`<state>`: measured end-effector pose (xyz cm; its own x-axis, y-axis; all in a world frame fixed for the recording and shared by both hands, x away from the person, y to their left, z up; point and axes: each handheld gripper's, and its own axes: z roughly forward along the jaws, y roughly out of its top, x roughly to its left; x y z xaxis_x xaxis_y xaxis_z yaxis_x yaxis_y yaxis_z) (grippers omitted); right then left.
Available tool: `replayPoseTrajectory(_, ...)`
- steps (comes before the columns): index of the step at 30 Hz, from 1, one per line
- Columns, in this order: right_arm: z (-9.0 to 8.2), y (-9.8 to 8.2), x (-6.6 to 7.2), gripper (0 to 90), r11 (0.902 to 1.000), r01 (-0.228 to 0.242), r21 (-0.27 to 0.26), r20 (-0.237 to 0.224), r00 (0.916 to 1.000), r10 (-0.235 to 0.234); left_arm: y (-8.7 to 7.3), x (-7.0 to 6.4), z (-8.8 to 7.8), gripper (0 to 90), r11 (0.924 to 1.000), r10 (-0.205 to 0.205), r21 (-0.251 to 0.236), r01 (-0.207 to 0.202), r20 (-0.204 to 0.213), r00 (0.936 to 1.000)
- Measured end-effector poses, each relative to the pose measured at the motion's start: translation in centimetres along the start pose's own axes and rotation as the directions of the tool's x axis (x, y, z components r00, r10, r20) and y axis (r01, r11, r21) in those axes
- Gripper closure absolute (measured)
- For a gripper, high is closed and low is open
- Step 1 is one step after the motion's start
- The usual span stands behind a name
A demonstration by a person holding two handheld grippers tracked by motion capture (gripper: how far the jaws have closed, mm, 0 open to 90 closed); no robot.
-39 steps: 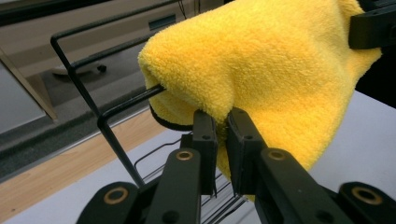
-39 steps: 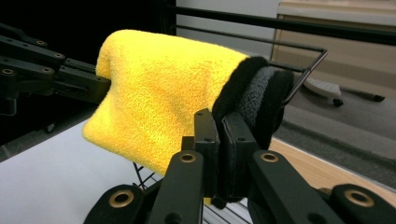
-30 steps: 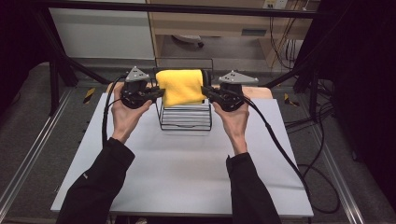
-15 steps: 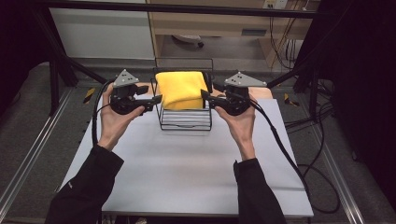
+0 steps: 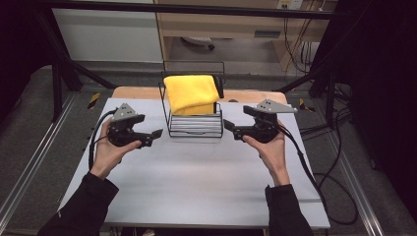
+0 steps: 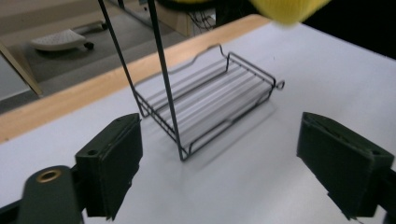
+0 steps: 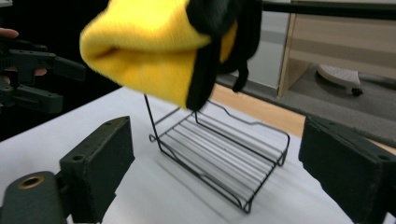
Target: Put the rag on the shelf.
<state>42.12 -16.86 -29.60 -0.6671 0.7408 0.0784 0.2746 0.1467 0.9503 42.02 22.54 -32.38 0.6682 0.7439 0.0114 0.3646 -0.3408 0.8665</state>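
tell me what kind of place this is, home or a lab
Likely a lab or recording workspace, not a home: a white table inside a black metal frame, loose cables on a grey floor, and a person holding a tool in each hand beside a wire rack.

White table (image 5: 196,187) w/ wood far edge; black wire rack (image 5: 195,125) stands on it, mid-back.

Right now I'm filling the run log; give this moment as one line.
left gripper: open, beside rack | right gripper: open, beside rack | yellow cloth: draped over wire rack
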Motion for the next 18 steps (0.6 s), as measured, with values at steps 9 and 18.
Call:
replayPoseTrajectory(9, -1.8, -4.8, -2.0, 6.4, 0.9963, -0.079, 0.032, -0.008, 0.9968, 0.08, -5.2, 0.5, -0.3, 7.2, 0.9984, -0.038, 0.044, 0.037, 0.019, 0.9991)
replayPoseTrajectory(18, -3.0, -8.8, -2.9, 4.5, 0.992, -0.082, 0.095, -0.016, 0.9963, 0.084, -9.3, 1.1, -0.7, 4.0, 0.9941, -0.07, 0.085, 0.068, 0.013, 0.9975)
